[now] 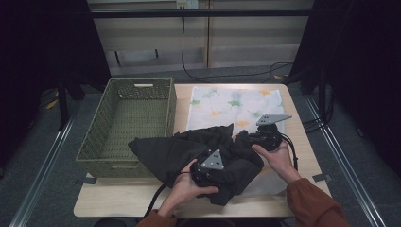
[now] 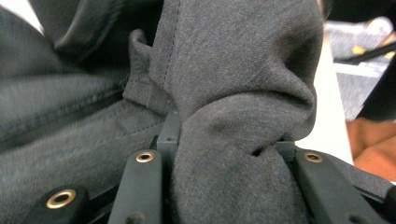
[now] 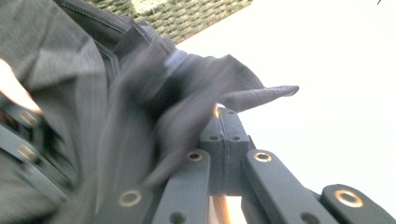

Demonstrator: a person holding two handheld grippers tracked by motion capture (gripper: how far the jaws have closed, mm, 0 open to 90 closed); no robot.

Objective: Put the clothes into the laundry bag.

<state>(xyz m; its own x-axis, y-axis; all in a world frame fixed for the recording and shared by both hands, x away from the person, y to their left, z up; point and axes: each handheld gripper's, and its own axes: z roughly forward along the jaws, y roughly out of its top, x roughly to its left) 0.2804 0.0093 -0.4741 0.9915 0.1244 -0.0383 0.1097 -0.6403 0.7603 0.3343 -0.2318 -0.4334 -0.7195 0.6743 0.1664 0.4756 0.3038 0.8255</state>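
Left gripper [image 1: 206, 171]: nearest the high view's camera, held in the person's left hand [image 1: 183, 188] at the near edge of the table [image 1: 118, 203]; its grey plate sits on top.
Left jaws: in the left gripper view, clamped on a thick bunched fold of the dark garment [image 2: 243, 116], which fills the gap between the two pads and rises beyond them.
Right gripper [image 1: 265, 137]: in the right hand [image 1: 279, 158], farther back and right, touching the garment's right edge.
Right jaws: pressed together in the right gripper view; a thin edge of the garment [image 3: 196, 93] seems to run into the tips, its pointed corner sticking out to the right.
Garment position: a crumpled heap [image 1: 198, 151] on the near middle of the table, between the two grippers, its left corner lapping over the basket's near corner.
Basket [image 1: 106, 153]: green woven, on the table's left half.
Patterned cloth [image 1: 236, 104]: spread flat behind the garment, partly under it.
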